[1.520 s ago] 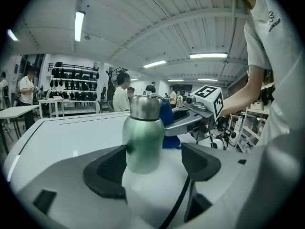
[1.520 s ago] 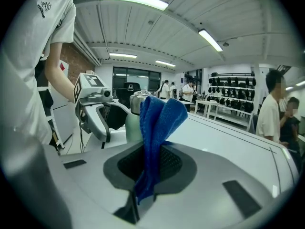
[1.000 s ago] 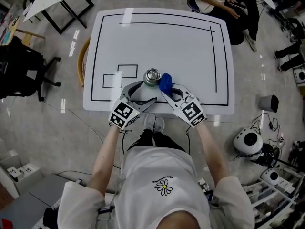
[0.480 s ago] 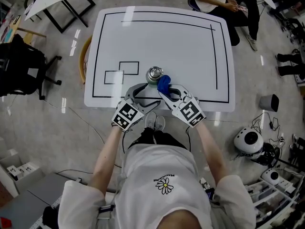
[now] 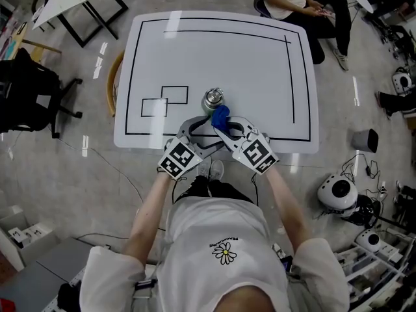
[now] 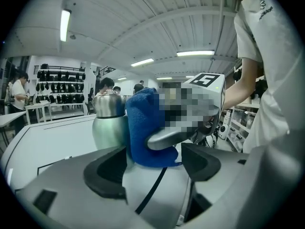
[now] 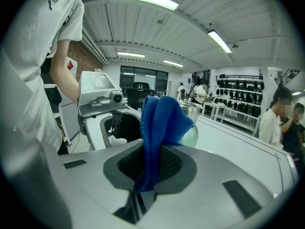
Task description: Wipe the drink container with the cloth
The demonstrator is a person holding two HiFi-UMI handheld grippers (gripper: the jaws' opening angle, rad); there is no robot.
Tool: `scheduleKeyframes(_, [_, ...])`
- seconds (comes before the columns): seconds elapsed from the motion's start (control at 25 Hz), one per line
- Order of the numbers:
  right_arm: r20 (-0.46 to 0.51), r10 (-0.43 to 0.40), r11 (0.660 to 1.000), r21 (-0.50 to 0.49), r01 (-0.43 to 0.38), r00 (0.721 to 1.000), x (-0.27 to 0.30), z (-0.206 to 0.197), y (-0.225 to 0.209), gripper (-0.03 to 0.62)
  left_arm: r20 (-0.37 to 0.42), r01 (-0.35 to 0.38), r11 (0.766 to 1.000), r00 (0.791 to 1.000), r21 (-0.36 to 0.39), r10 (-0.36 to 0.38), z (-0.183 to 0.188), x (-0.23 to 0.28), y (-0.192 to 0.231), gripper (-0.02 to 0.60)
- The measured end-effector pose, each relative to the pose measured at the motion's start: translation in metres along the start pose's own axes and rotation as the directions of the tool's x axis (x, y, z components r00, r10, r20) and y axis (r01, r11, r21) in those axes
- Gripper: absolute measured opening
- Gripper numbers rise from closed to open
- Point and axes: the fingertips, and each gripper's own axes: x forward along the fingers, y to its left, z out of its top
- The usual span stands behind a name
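Now my right gripper (image 7: 151, 168) pinches the blue cloth (image 7: 161, 120) beside the drink container (image 6: 107, 124) just ahead, while my left gripper (image 6: 152, 168) stands wide open and empty short of it, so a firm wipe could topple the unsteadied container.

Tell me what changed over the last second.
The left gripper shifted right, toward the right gripper, jaws open. The blue cloth, pinched in the right gripper, slid slightly left across the near side of the bottle. The bottle stayed upright on the table; the right gripper kept its grip.
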Motion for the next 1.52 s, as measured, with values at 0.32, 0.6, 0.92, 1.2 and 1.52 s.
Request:
scheduleKeyframes(0.32, [-0.012,0.02,1.0,-0.004,-0.02,1.0,0.003,-0.003,0.006,0.043,-0.034,-0.018,1.0,0.999,0.026,0.019,-0.01,-0.017,0.015,0.351])
scheduleKeyframes(0.6, [-0.02,0.023,1.0,-0.004,-0.023,1.0,0.0,-0.005,0.008,0.043,-0.08,0.012,0.997,0.997,0.081,-0.005,-0.007,-0.02,0.054,0.416])
scheduleKeyframes(0.92, [-0.026,0.024,1.0,0.0,-0.024,0.999,0.002,-0.006,0.008,0.043,-0.212,0.094,0.97,0.976,0.225,-0.046,-0.01,0.0,0.066,0.417])
scheduleKeyframes(1.2, [-0.038,0.027,1.0,-0.011,-0.028,0.999,-0.002,-0.008,0.006,0.043,-0.204,0.123,0.964,0.976,0.238,-0.074,-0.007,0.01,0.058,0.417])
scheduleKeyframes(1.52, [-0.037,0.029,0.999,-0.013,-0.03,0.999,0.001,-0.007,0.005,0.043,-0.214,0.126,0.966,0.974,0.225,-0.077,-0.01,0.009,0.055,0.417])
